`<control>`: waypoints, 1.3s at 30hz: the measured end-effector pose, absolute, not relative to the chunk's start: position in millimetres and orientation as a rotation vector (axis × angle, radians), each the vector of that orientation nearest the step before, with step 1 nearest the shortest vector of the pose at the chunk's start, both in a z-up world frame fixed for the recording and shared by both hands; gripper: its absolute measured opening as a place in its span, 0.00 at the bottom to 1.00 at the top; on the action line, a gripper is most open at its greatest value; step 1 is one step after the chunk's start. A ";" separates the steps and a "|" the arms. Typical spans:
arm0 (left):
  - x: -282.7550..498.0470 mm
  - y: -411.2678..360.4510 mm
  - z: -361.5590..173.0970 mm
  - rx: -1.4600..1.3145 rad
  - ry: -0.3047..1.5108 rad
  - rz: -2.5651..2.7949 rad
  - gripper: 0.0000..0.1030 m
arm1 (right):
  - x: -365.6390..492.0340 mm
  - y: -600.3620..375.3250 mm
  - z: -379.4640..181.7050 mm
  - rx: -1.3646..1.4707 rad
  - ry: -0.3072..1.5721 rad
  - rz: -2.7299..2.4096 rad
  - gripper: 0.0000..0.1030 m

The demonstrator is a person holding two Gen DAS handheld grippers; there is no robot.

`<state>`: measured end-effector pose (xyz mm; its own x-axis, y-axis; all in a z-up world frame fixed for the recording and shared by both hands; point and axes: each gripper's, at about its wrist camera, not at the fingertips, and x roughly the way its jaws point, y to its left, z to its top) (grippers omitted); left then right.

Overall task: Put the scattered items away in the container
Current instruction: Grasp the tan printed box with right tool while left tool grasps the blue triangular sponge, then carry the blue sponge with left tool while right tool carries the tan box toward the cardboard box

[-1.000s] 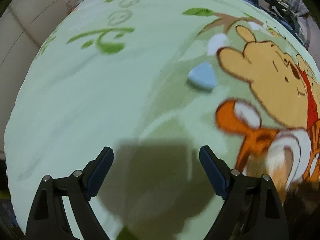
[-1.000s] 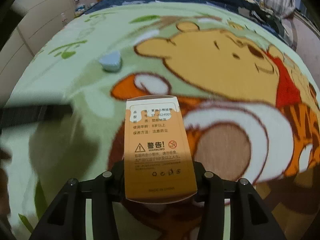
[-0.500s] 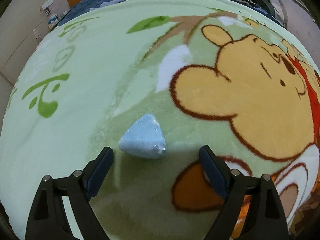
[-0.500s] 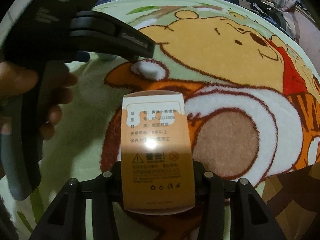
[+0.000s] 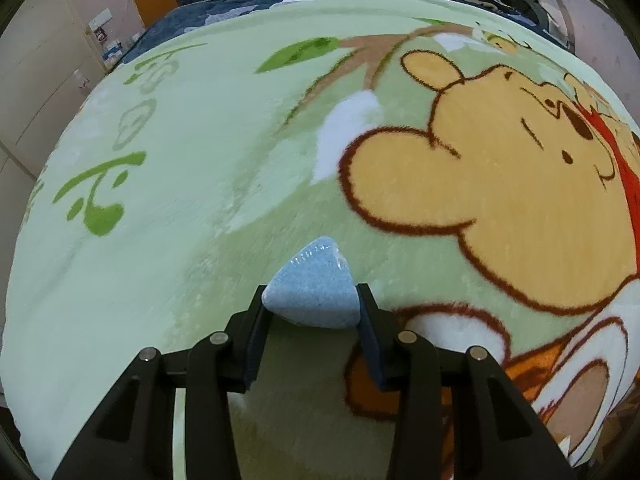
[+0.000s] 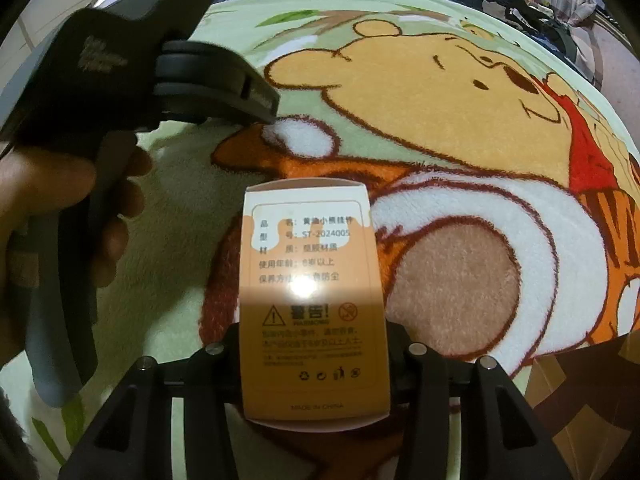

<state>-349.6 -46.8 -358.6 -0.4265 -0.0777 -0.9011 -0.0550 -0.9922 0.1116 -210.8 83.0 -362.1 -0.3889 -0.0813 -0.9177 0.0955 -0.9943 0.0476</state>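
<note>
Between the closing jaws of the left gripper [image 5: 312,312] sat the blue wedge [image 5: 312,292], pads at its flanks for a lift off the cartoon blanket [image 5: 200,184], while the right gripper [image 6: 314,344] clamped the orange box [image 6: 314,300] upright, presumably as the receiving container.

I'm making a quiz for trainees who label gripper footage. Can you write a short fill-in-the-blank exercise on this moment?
1. The left gripper is closing, with a pale ____ wedge-shaped block between its fingers.
2. The right gripper is shut on an orange ____ printed with a warning triangle.
3. The blanket under both grippers is mostly light ____.
4. In the right wrist view, the person's hand appears at the ____ edge.

Missing words: blue; box; green; left
</note>
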 end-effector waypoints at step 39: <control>-240.5 -101.8 -360.5 1.704 -0.083 -2.531 0.50 | -218.3 86.3 -363.5 1.694 0.048 -2.516 0.47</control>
